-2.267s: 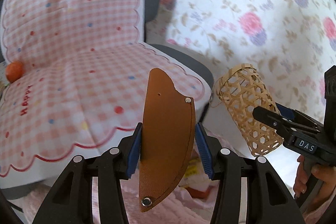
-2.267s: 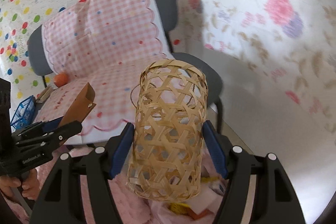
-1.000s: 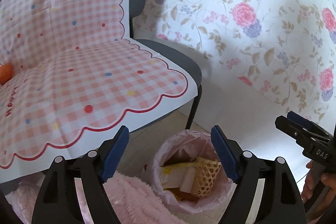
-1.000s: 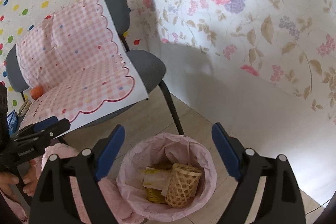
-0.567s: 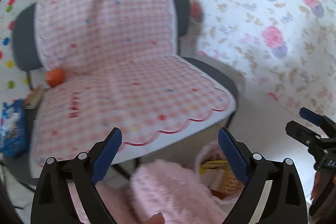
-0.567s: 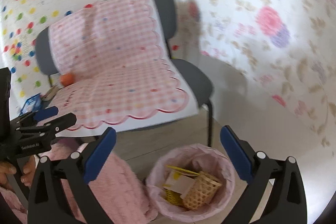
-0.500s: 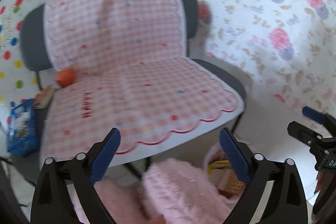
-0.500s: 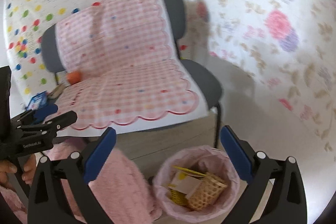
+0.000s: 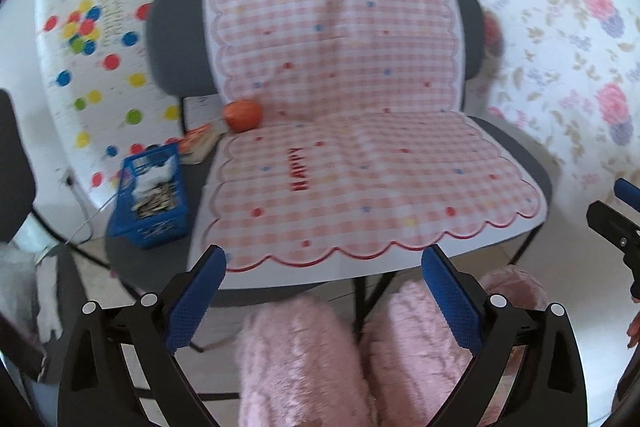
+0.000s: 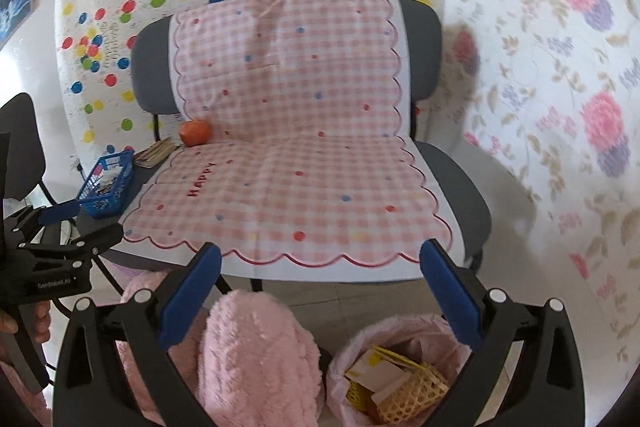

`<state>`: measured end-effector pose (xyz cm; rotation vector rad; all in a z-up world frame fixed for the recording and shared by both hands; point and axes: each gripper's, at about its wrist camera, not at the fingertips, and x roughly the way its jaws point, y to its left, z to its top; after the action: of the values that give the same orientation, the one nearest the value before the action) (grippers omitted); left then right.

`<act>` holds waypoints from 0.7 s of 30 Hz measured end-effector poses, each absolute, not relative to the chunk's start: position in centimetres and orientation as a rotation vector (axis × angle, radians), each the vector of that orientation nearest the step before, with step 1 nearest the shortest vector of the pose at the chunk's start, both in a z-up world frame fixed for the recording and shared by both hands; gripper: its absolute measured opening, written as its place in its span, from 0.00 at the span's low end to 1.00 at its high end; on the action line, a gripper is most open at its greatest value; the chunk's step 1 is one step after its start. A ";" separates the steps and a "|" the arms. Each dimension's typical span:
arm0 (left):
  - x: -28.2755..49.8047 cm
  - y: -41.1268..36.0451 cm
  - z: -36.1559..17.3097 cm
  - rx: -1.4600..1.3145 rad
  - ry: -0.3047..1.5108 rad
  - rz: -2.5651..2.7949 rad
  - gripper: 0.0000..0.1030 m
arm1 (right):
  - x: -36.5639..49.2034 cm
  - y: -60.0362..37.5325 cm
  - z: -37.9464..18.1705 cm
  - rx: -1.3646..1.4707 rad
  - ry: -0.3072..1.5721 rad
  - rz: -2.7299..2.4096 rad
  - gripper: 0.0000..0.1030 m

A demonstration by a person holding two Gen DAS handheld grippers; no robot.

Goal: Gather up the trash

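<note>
both grippers, left (image 9: 323,291) and right (image 10: 320,287), jaws wide open, empty; woven basket (image 10: 412,397) in bin (image 10: 352,347) below chair (image 10: 460,183).

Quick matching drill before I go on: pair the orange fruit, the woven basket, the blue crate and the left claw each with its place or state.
Things:
1. orange fruit
2. woven basket
3. blue crate
4. left claw

Places or states:
A. inside the pink-lined bin
B. open, nothing between its fingers
C. on the checked cloth, at the chair's back corner
D. beside the chair, left of the cloth

Pairs: 1-C, 2-A, 3-D, 4-B
</note>
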<state>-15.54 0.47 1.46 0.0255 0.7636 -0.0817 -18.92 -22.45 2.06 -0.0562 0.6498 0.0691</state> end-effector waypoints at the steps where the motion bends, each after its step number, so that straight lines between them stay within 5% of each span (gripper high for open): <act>1: -15.6 0.9 1.5 0.028 0.767 -0.065 0.94 | -18.9 -22.1 2.1 -0.057 0.650 0.075 0.94; 21: -16.2 3.5 2.0 0.034 0.774 -0.007 0.94 | -18.8 -19.9 1.6 -0.056 0.654 0.092 0.94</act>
<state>-16.18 3.47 2.03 0.0337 0.7744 -0.0069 -18.79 -19.88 1.59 -0.0564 0.6544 0.0920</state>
